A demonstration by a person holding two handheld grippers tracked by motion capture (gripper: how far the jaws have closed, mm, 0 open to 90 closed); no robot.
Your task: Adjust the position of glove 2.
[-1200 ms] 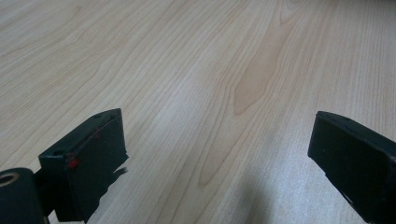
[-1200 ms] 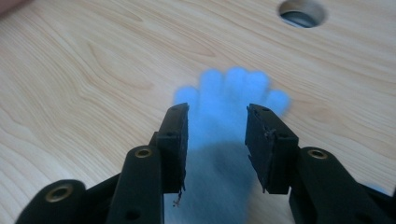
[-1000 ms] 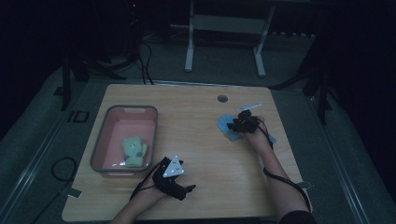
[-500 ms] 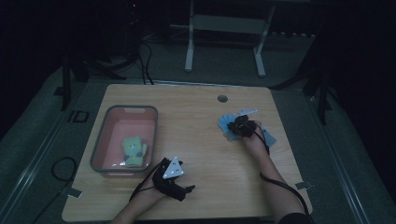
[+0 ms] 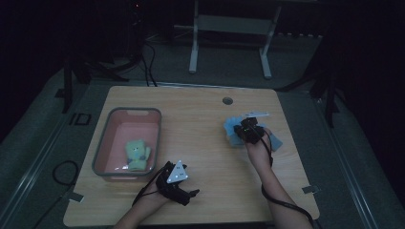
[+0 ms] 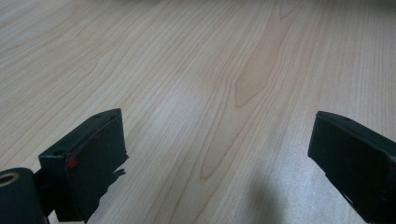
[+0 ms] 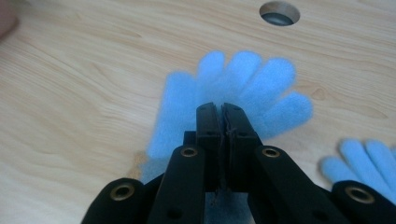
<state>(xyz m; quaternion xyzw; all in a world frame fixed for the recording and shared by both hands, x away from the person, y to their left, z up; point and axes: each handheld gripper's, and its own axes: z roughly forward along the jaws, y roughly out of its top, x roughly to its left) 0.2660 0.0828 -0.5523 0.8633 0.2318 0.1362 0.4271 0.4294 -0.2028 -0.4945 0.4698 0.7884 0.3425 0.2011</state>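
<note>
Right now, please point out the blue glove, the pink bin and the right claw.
blue glove (image 7: 261, 79), right gripper view, on its fingers.
pink bin (image 5: 100, 150), high view, on its left rim.
right claw (image 7: 222, 116), right gripper view, between its tips.

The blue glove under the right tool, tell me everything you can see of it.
The blue glove looks like soft fleece, light blue, with its fingers spread and pointing toward the round hole in the table. It lies flat on the wood. The right tool has its jaws closed together over the palm area, seemingly pinching the fabric. A second blue glove lies apart beside it.
</note>
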